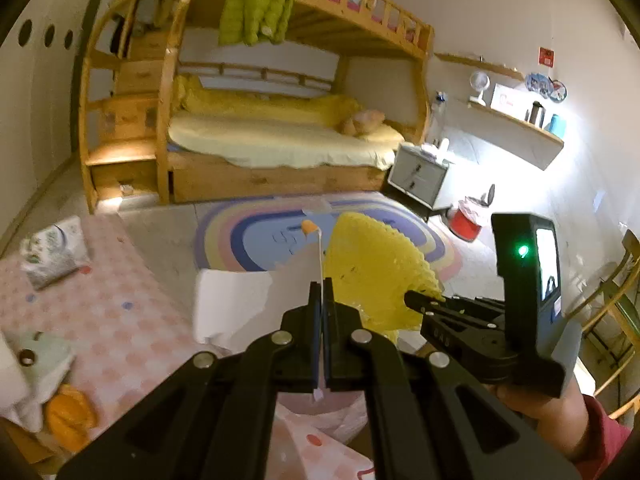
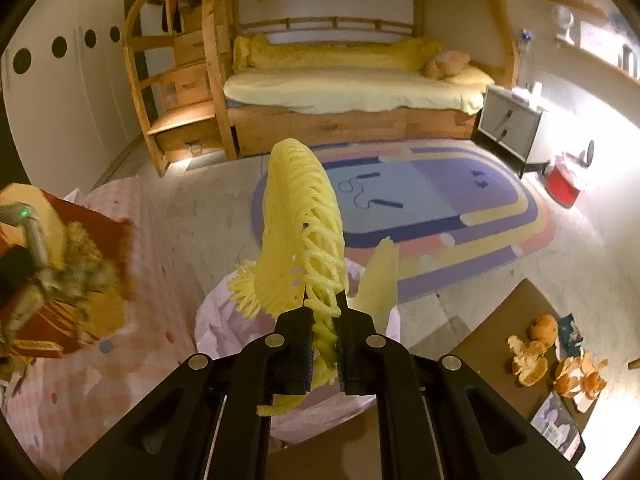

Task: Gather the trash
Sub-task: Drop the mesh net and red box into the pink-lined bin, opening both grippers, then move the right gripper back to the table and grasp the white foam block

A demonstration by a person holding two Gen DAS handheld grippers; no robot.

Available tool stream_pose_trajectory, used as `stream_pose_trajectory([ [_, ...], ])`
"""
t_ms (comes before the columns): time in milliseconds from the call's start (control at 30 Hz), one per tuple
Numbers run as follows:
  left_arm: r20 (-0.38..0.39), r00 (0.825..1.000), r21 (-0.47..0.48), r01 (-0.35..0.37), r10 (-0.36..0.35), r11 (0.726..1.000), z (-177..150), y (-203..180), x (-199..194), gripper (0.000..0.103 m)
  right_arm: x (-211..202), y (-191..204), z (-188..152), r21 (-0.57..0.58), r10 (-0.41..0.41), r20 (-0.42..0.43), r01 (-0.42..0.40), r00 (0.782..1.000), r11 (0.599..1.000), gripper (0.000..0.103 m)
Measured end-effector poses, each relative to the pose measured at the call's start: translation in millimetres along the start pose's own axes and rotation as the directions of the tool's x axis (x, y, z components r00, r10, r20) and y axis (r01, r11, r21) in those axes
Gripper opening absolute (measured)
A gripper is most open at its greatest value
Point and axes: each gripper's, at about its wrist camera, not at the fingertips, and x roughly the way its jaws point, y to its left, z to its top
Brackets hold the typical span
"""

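In the left wrist view, the left gripper [image 1: 321, 292] fills the bottom centre, its jaws pressed together on the thin edge of a pale plastic bag [image 1: 236, 304], with the yellow foam net [image 1: 372, 272] just right of it, pinched by the right gripper [image 1: 416, 300]. In the right wrist view, the right gripper [image 2: 325, 312] at lower centre clamps that yellow foam net [image 2: 304, 224], which rises to mid-frame above the pink bag [image 2: 224, 320]; orange peels [image 2: 560, 360] lie at the lower right, a red bin [image 2: 564, 184] at the right edge.

One foam net [image 2: 304, 216], one bunk bed [image 2: 352, 92], one rug [image 2: 440, 208].
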Motion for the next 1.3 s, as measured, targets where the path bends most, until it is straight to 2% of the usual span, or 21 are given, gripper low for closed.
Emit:
stream_pose_trajectory([
  [67, -0.030, 0.998, -0.043, 0.056, -0.057, 0.998, -1, 2, 11, 0.000, 1, -4, -1, 0.020, -0.013, -0.007, 0.013, 1.000, 1.000, 0.009],
  [167, -0.016, 0.987, -0.107, 0.156, -0.158, 0.982, 1, 4, 16, 0.000, 1, -9, -1, 0.050, -0.018, -0.008, 0.018, 1.000, 0.999, 0.010],
  [300, -0.037, 0.987, -0.119, 0.154, -0.160, 0.981, -3, 1, 32, 0.000, 5, -11, -3, 0.056, -0.018, -0.028, 0.020, 0.999, 0.998, 0.012],
  [467, -0.113, 0.984, -0.152, 0.123, -0.141, 0.981, -12, 6, 58, 0.000, 15, -7, -3, 0.041, -0.002, -0.067, 0.005, 0.998, 0.999, 0.012],
  [533, -0.139, 0.983, -0.169, 0.098, -0.122, 0.981, -14, 10, 66, 0.002, 19, -5, -4, 0.030, 0.010, -0.083, -0.007, 0.997, 1.000, 0.013],
  [567, -0.157, 0.981, -0.182, 0.084, -0.113, 0.980, -14, 12, 71, 0.006, 21, -5, -4, 0.031, 0.021, -0.090, -0.018, 0.996, 0.999, 0.018],
  [633, -0.164, 0.982, -0.197, 0.057, -0.091, 0.979, -13, 16, 72, 0.033, 23, -4, -4, 0.035, 0.038, -0.096, -0.034, 0.995, 0.999, 0.040],
  [667, -0.160, 0.985, -0.198, 0.038, -0.071, 0.979, -13, 18, 70, 0.037, 23, -3, -4, 0.034, 0.037, -0.095, -0.034, 0.995, 0.999, 0.052],
  [733, -0.158, 0.987, -0.186, 0.008, -0.038, 0.983, -8, 18, 67, 0.042, 23, -1, -4, 0.030, 0.034, -0.092, -0.031, 0.995, 0.999, 0.054],
  [1033, -0.094, 0.988, -0.132, -0.136, 0.124, 0.982, 4, 27, 14, 0.042, -3, 13, 2, 0.039, 0.049, 0.013, -0.049, 0.999, 0.998, 0.054],
  [1167, -0.050, 0.981, -0.112, -0.193, 0.188, 0.975, 9, 29, -22, 0.042, -23, 29, 4, 0.013, 0.098, 0.089, -0.100, 0.991, 0.995, 0.054],
  [1300, -0.014, 0.963, -0.106, -0.268, 0.268, 0.958, 8, 38, -62, 0.046, -42, 53, 7, -0.028, 0.171, 0.143, -0.169, 0.975, 0.985, 0.054],
])
